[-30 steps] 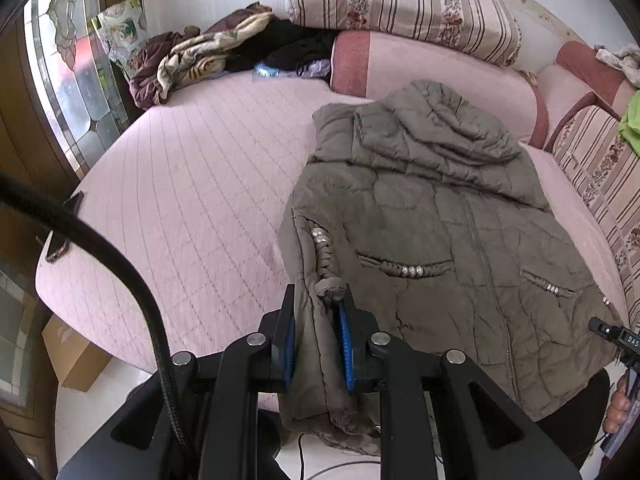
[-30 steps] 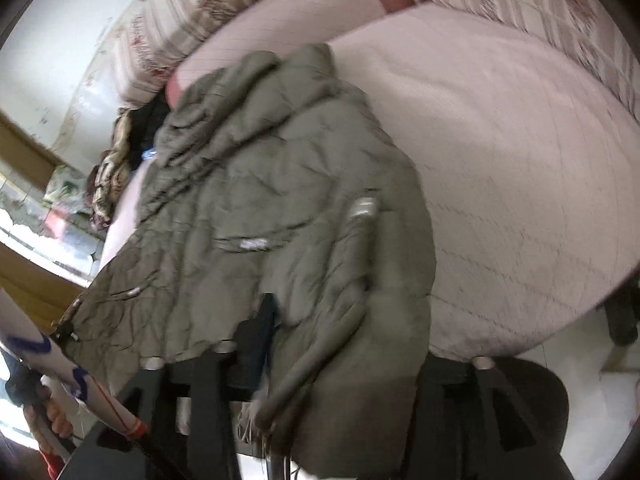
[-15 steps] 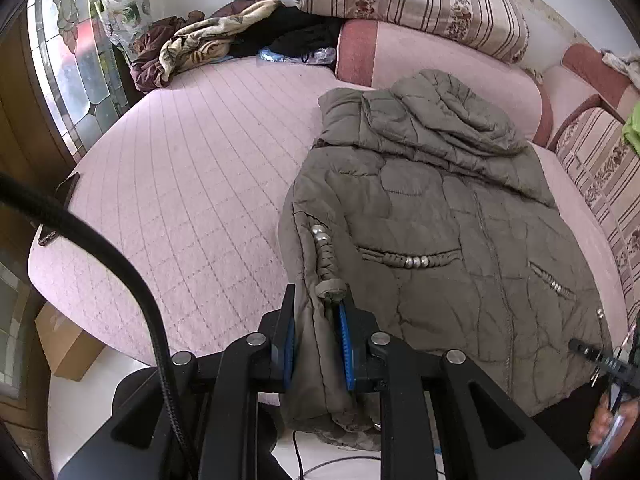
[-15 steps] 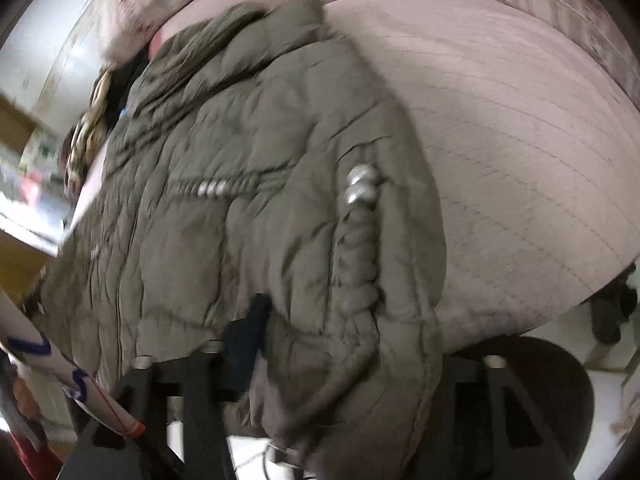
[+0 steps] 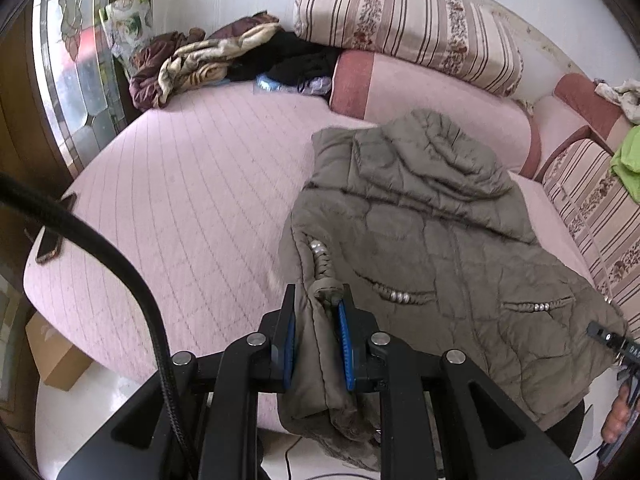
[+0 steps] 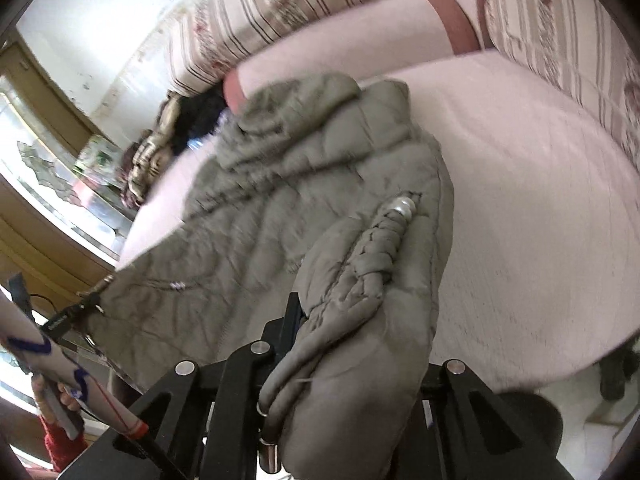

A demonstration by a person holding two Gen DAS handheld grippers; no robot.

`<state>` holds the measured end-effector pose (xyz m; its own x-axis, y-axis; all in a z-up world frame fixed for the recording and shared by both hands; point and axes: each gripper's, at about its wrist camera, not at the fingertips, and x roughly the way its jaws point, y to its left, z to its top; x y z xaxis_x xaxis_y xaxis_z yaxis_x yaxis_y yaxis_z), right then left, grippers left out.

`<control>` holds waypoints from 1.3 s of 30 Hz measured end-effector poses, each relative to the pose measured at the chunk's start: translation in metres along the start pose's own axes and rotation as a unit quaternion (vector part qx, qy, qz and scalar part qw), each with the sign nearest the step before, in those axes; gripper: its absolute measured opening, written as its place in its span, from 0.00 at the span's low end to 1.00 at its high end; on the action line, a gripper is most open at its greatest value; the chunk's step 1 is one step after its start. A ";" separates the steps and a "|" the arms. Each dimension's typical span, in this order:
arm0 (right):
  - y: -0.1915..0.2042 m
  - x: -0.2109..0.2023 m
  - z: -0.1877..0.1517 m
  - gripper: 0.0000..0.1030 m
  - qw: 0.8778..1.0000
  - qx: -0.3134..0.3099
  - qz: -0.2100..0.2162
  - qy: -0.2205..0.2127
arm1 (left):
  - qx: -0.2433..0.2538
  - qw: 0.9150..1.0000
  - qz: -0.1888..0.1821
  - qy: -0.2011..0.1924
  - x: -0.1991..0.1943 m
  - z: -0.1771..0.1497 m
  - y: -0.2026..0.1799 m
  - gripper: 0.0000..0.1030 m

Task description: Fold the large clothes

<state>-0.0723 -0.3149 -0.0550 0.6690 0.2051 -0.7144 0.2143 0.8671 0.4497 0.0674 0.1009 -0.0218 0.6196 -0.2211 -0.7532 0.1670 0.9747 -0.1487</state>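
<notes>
Olive-grey quilted cloth: a padded jacket [image 5: 432, 240] lies spread on the pink quilted bed [image 5: 192, 200], hood end toward the striped bolster [image 5: 404, 24], hem end at the near edge of the bed.
Left gripper [image 5: 316, 334]: nearly closed, its blue pads pinching a bunched hem corner of the jacket; a braided trim with silver beads [image 5: 320, 256] runs up out of the pinch.
Cloth below the left grip: a wad of the hem hangs down past the pads, over the edge of the bed.
Right gripper [image 6: 344, 344]: its jaws have just been closing and now stand nearly together, with the jacket's other hem corner between them; only the left finger [image 6: 290, 320] shows, the rest is buried under cloth.
Jacket seen from the right wrist: the gripped corner is raised and folds over the gripper toward the camera, a braided beaded trim on top; the view is blurred.
Body of the jacket: rests on the bed ahead of both grippers.
Far corner of the bed: a heap of crumpled clothes [image 5: 208, 64], well apart from the jacket.
</notes>
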 end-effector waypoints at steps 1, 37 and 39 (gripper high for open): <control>0.004 -0.001 0.005 0.18 1.000 -0.002 0.002 -0.004 | 0.002 1.000 -0.002 -0.005 -0.002 0.005 -0.002 0.17; 0.036 0.024 0.058 0.18 1.000 -0.008 0.005 -0.027 | -0.113 0.966 -0.183 0.146 0.109 -0.058 0.101 0.65; 0.035 0.023 0.058 0.18 1.000 -0.006 0.005 -0.026 | -0.111 0.961 -0.202 0.150 0.113 -0.066 0.093 0.70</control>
<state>-0.0080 -0.3058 -0.0249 0.7073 0.1894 -0.6810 0.2000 0.8705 0.4498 0.1030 0.1691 -0.1632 0.2842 -0.5966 -0.7506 0.1587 0.8013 -0.5768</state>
